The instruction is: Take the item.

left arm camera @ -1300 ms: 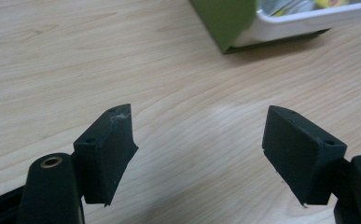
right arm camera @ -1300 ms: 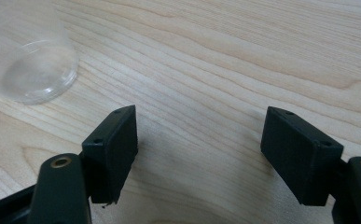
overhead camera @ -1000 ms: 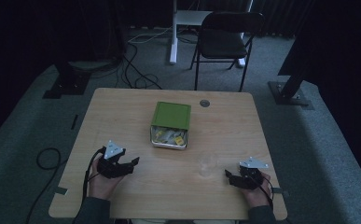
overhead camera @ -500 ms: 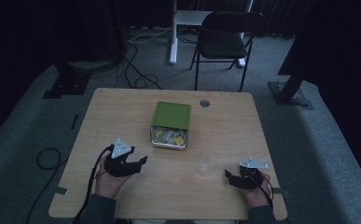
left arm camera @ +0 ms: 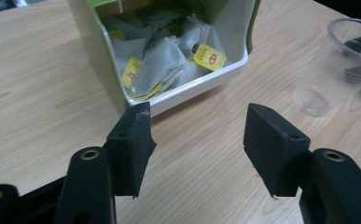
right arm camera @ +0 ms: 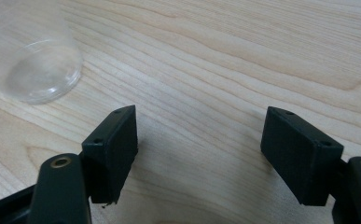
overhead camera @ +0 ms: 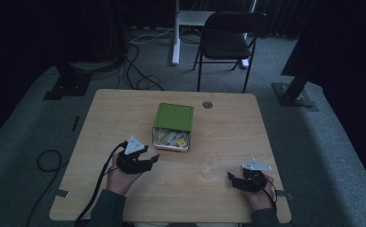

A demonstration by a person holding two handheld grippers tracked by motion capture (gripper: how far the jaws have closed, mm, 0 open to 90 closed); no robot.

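A green box [overhead camera: 172,116] with a white inside [left arm camera: 225,65] stands at the table's middle, its open front showing several tea bags [left arm camera: 164,60] with yellow tags. A clear plastic cup [overhead camera: 210,166] stands upright to the box's front right, also seen as the cup [left arm camera: 336,65] and the cup [right arm camera: 33,56]. My left gripper [overhead camera: 152,159] is open, just in front of the box's left corner, with nothing between its jaws [left arm camera: 197,140]. My right gripper [overhead camera: 232,179] rests open near the front right edge, right of the cup, with nothing held [right arm camera: 199,149].
The wooden table [overhead camera: 124,109] has a round grommet [overhead camera: 207,104] near its far edge. A black chair [overhead camera: 228,42] stands beyond the table. Cables lie on the grey floor [overhead camera: 48,161] at the left, and dark stand bases [overhead camera: 294,94] sit at both sides.
My left gripper has moved right and forward, from the front left area toward the box's open front. The right gripper has stayed where it was.
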